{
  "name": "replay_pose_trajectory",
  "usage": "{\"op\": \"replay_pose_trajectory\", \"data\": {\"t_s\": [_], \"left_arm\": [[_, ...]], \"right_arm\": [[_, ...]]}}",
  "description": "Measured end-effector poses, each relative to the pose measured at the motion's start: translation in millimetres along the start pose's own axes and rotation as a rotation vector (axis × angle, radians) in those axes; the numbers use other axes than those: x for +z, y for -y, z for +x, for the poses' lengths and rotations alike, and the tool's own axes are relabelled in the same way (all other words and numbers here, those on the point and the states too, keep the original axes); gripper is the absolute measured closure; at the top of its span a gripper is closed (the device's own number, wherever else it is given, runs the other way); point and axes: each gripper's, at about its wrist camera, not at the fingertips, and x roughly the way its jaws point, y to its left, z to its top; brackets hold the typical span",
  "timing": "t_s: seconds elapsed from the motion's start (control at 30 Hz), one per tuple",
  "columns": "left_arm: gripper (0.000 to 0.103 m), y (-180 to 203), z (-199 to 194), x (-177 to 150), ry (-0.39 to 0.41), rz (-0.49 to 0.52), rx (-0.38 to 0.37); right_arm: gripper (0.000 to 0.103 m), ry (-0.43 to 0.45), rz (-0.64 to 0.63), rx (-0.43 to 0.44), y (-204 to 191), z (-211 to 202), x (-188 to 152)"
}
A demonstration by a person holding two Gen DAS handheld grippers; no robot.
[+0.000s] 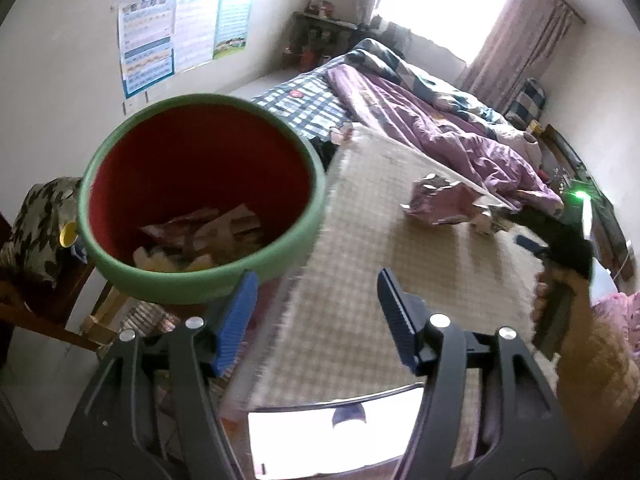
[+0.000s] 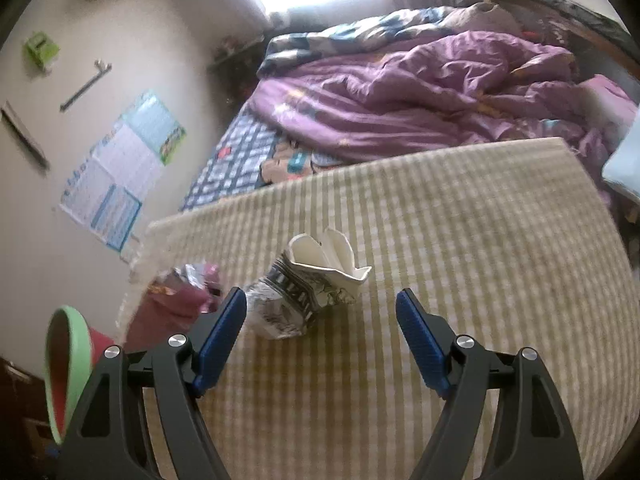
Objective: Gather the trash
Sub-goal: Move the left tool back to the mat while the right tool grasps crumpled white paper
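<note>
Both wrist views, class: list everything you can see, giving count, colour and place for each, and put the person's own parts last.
Bin: one, green rim, red inside, beside the table's edge, wrappers inside.
Crushed paper cup: one, white with black print, on the tablecloth ahead of the right gripper.
Crumpled wrapper: one, pink and silver, on the tablecloth near its edge.
Tablecloth: one, beige checked, covering the table.
Quilt: one, purple, rumpled on the bed.
Posters: a few, blue and white, on the wall.
Curtain: one, pinkish, beside the window.
Left gripper: black, blue pads, open, empty.
Right gripper: black, blue pads, open, empty.
</note>
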Motion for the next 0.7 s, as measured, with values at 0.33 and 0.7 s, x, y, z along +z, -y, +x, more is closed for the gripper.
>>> {"op": "replay_pose_trajectory", "data": {"t_s": [0.33,0.7], "left_arm": [[0.028,71.3,11.5,18.0,0.063,0.103,-0.026],[0.021,131.8,114.8,61.4,0.025,0.270,-0.020]], "right_arm": [[0.095,-0.066,-0.109,0.157,-6.5,-3.0,1.7],[0.095,-0.038,-0.042,0.283,40.3,-62.7,-6.8]]}}
